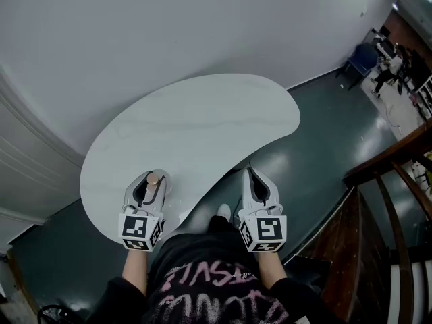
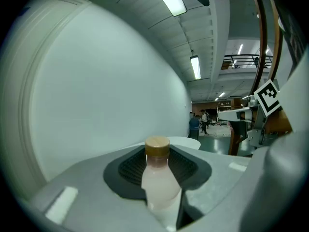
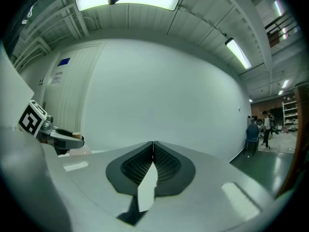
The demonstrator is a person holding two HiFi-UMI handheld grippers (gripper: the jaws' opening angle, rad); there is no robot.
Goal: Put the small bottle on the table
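The left hand-held gripper has the small bottle squeezed between its two jaws. The jaws are only as far apart as the bottle is wide. The bottle stands up straight between the dark bumpy pads. It is full of something pale pink and white. Its round tan cap pokes up above the jaws.

This hand-held gripper and its bottle are over the near edge of the white curvy surface. It is not clear if the bottle's bottom touches the surface.

The right hand-held gripper is off to the right of the left one, over the dark floor beside the surface's edge. Its jaws are pressed tight together with nothing between them.

Each hand-held gripper has a cube with black and white square patterns. The person's black shirt has pink letters, too blurry to read. A small blue sign on the far wall is too tiny to read.
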